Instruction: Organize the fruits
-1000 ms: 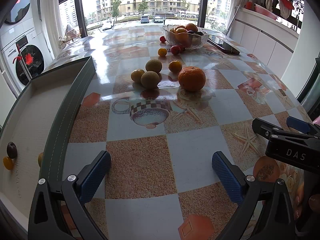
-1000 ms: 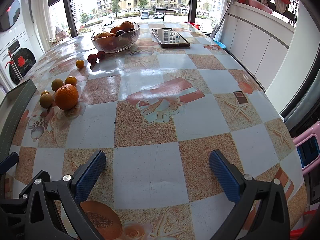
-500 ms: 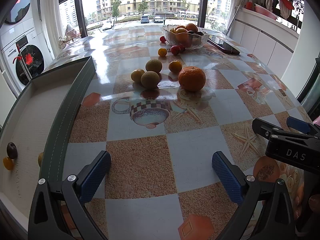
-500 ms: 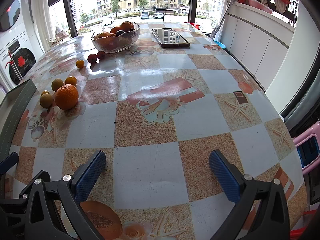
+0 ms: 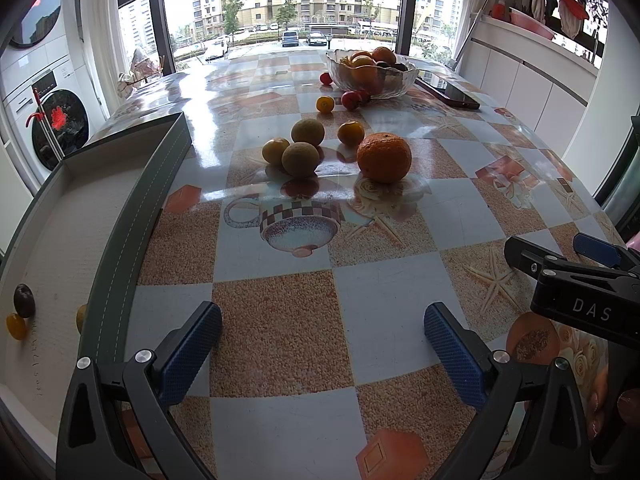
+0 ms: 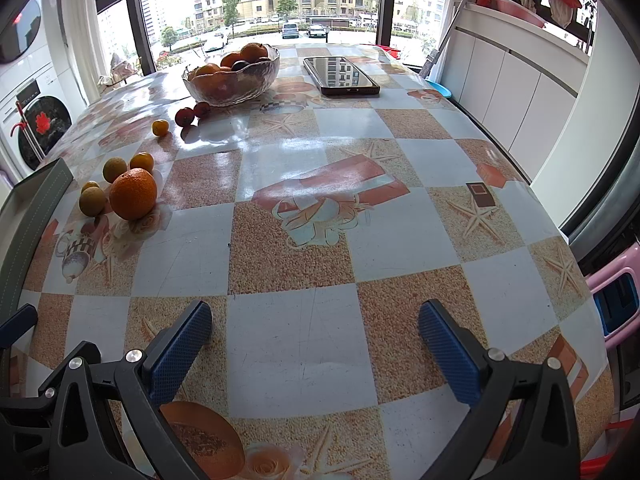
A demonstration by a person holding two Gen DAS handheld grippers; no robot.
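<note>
A big orange (image 5: 384, 157) lies mid-table beside several small yellow-green and orange fruits (image 5: 301, 159). Farther back, small red and orange fruits (image 5: 350, 100) lie in front of a glass bowl (image 5: 371, 74) full of fruit. A grey tray (image 5: 120, 216) on the left holds a dark fruit (image 5: 24, 300) and small yellow ones. My left gripper (image 5: 322, 346) stands open and empty above the near table, well short of the fruit. In the right wrist view the right gripper (image 6: 316, 338) is open and empty too, with the orange (image 6: 133, 193) far off to its left.
A dark phone (image 6: 340, 76) lies flat behind and right of the bowl (image 6: 232, 76). The table (image 6: 296, 344) is covered in a glossy checked cloth. A washing machine (image 5: 52, 120) stands at the left, white cabinets (image 6: 508, 92) at the right, a pink stool (image 6: 612, 292) by the table's right edge.
</note>
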